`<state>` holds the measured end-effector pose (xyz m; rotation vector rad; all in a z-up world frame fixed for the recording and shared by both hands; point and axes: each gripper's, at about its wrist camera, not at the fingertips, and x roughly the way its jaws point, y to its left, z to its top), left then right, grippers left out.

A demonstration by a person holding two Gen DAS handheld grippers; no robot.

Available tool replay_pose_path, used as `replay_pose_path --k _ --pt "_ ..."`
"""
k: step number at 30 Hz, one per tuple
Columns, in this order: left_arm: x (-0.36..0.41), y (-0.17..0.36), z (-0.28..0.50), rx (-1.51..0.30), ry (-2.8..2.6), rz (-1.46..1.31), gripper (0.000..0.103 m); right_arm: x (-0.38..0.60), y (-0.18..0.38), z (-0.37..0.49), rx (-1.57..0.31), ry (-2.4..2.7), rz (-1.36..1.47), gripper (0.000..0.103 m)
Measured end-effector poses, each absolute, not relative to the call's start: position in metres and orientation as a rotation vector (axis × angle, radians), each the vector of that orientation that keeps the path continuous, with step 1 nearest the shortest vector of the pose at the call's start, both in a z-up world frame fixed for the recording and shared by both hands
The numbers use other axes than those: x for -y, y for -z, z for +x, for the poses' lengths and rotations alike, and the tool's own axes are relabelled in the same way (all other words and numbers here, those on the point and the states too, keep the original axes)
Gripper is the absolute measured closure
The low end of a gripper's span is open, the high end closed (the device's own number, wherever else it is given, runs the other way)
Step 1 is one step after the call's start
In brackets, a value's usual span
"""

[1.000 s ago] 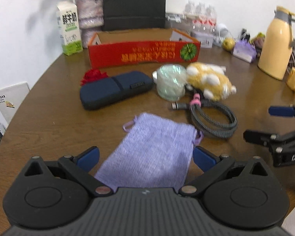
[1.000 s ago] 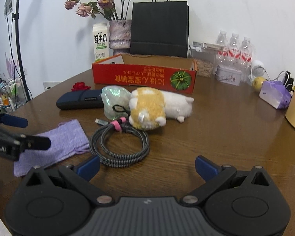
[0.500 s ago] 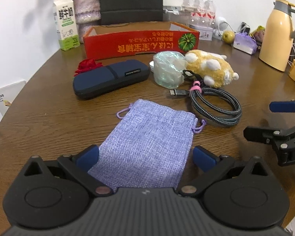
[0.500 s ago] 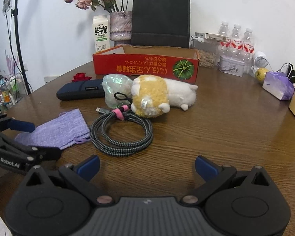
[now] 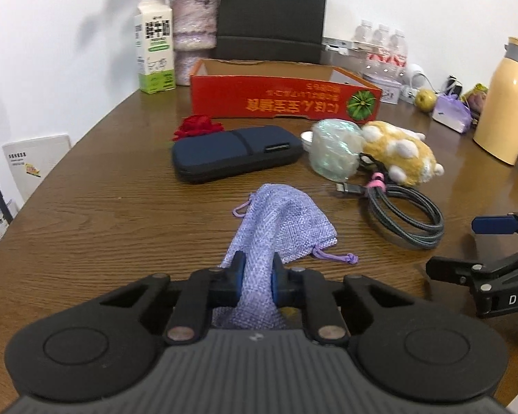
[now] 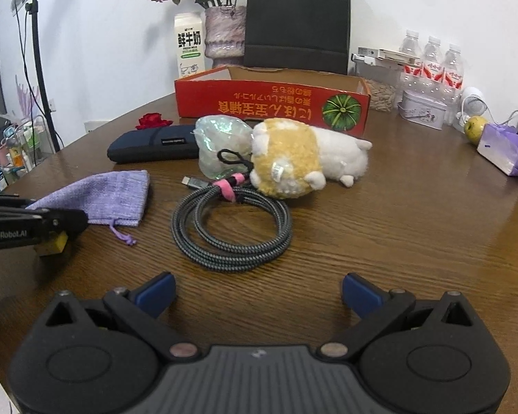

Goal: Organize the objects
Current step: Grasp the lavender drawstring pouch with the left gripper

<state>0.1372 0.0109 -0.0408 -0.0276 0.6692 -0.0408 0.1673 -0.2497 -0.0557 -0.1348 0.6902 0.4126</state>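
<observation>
- The left gripper (image 5: 257, 281) is clenched on the near end of the purple pouch (image 5: 281, 222), bunching the cloth into a ridge between its blue pads (image 5: 239, 277)
- The pouch lies on the brown table (image 5: 103, 227) toward its near edge, its open end pointing to the far side and its drawstring (image 5: 333, 256) trailing off to the right
- The right gripper (image 6: 257, 291) hovers over the near edge of the table, its jaws spread wide with nothing between them
- Just past the right gripper lies a coiled grey cable (image 6: 231, 229), bound with a pink strap (image 6: 226, 186)
- A yellow and white plush toy (image 6: 304, 158) lies on its side, touching the far side of the cable
- A clear shiny bundle (image 6: 221, 145) sits against the toy's left side
- A dark blue case (image 5: 236, 153) lies flat beyond the pouch, with a red flower (image 5: 197, 126) at its far left end
- A red cardboard box (image 5: 283, 95) stands open near the far edge of the table
- Behind the box stand a milk carton (image 5: 155, 57), a vase (image 5: 195, 36) and a black paper bag (image 5: 271, 13)
- A yellow flask (image 5: 502, 100) stands at the right edge of the table
</observation>
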Motion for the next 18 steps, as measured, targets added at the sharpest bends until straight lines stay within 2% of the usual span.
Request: replay_pose_path --k 12,18 --pt "-0.029 0.042 0.139 -0.666 0.024 -0.064 0.089 0.215 0.055 0.209 -0.735 -0.467 -0.165 0.0" --pt "-0.03 0.043 0.139 -0.662 0.029 -0.067 0.088 0.208 0.059 0.217 -0.699 -0.444 -0.147 0.0"
